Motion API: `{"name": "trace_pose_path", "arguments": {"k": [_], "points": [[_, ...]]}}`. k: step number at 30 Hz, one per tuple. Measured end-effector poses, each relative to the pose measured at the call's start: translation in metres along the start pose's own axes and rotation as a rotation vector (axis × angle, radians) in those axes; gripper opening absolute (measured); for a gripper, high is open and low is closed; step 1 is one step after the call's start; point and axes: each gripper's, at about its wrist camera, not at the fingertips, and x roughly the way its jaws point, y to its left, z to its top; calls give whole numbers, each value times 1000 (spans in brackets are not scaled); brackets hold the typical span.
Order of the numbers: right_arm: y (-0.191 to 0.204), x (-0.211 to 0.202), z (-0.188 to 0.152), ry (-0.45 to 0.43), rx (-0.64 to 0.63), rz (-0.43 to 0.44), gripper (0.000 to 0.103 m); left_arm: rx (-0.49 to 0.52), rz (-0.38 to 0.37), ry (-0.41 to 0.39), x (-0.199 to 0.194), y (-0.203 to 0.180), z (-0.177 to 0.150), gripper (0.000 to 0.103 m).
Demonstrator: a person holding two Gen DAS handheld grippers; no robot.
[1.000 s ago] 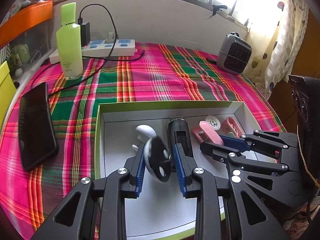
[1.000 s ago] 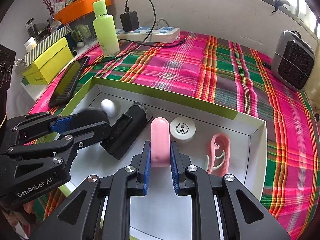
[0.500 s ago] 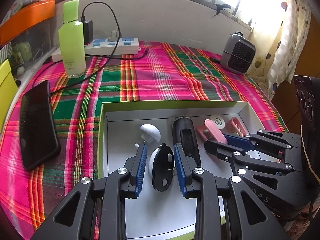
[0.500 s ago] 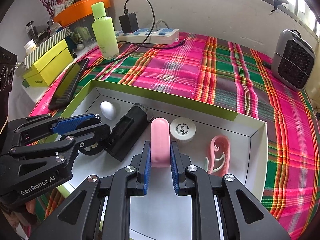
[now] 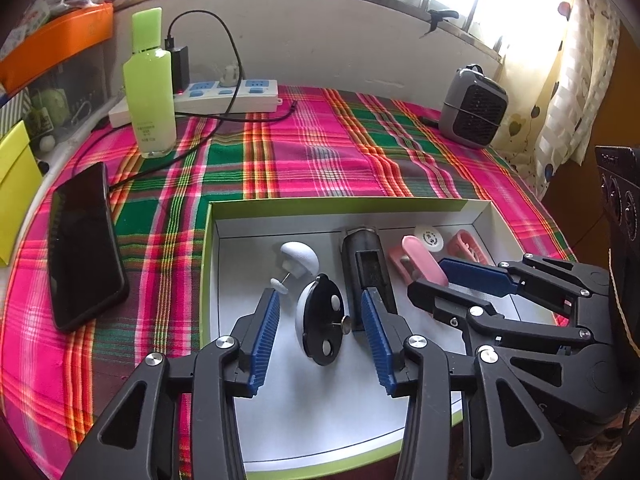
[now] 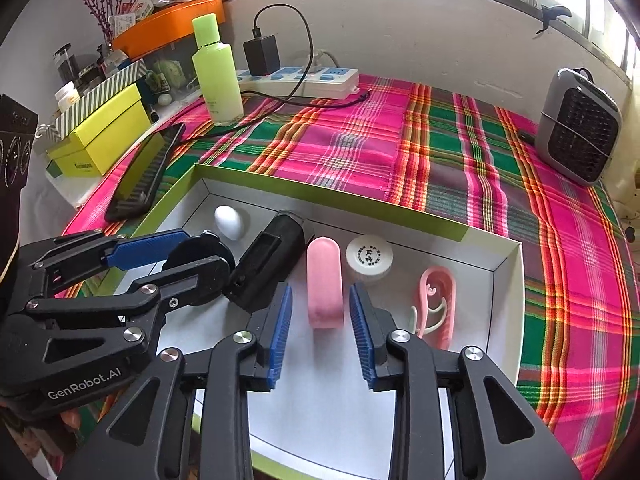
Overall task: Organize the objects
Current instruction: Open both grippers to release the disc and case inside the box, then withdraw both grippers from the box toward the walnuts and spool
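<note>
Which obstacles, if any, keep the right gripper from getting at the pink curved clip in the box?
Probably none. The pink curved clip lies uncovered beside the right gripper, whose jaws are opening around the pink case. Only the box wall stands close behind the clip.

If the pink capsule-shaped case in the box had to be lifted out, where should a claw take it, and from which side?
Across its two long flat sides, near the middle, coming down from above along its length. The pink case lies flat in the box, with clear floor on both sides, between the right claw's opening jaws.
</note>
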Motion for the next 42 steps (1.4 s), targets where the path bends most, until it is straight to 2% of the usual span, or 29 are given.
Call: {"name": "trace_pose_path", "arguments": {"k": [13, 17, 38, 42], "points": [[3, -22, -14, -32, 22, -12, 36, -8, 23, -44, -28, -3, -11, 46], [8, -33, -20, -51, 24, -17, 36, 1, 51, -64, -39, -6, -19, 47], [28, -87, -63, -154, 78, -34, 36, 9, 74, -131, -90, -15, -62, 47], [30, -97, -75, -168, 91, -45, 37, 8, 42, -127, -95, -19, -73, 47]]}}
